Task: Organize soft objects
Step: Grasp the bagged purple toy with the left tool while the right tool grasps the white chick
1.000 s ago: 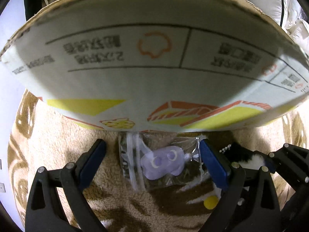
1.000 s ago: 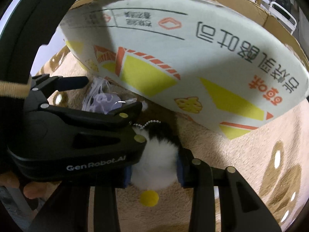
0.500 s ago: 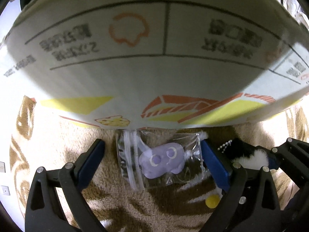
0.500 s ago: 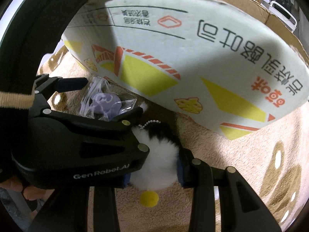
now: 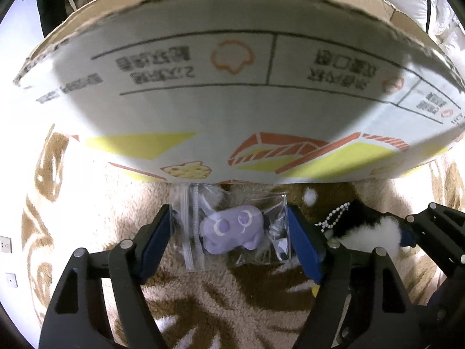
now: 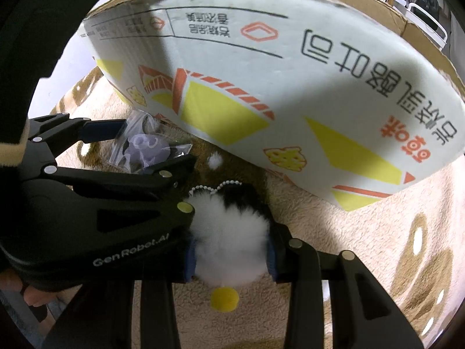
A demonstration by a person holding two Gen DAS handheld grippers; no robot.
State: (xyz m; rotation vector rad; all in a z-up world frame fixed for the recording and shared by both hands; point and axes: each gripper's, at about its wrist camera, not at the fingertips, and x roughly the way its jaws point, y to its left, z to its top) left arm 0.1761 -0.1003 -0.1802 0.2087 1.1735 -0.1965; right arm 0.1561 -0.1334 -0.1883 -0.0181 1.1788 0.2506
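Note:
A purple plush in a clear zip bag sits between the blue pads of my left gripper, which is closed on the bag's edges and holds it just above the carpet. The bag also shows in the right wrist view. My right gripper is shut on a fluffy white and black plush with a yellow pompom and a bead chain. That plush also shows in the left wrist view. A printed cardboard box stands right in front of both grippers.
A beige carpet with brown patterns lies under everything. The box wall fills the upper half of both views. A small white fluff ball lies on the carpet by the box. My left gripper's body crowds the right gripper's left side.
My left gripper's fingers have closed in on the bagged purple plush and lifted it slightly, and the box rim has come into view. The right gripper keeps its hold on the fluffy plush.

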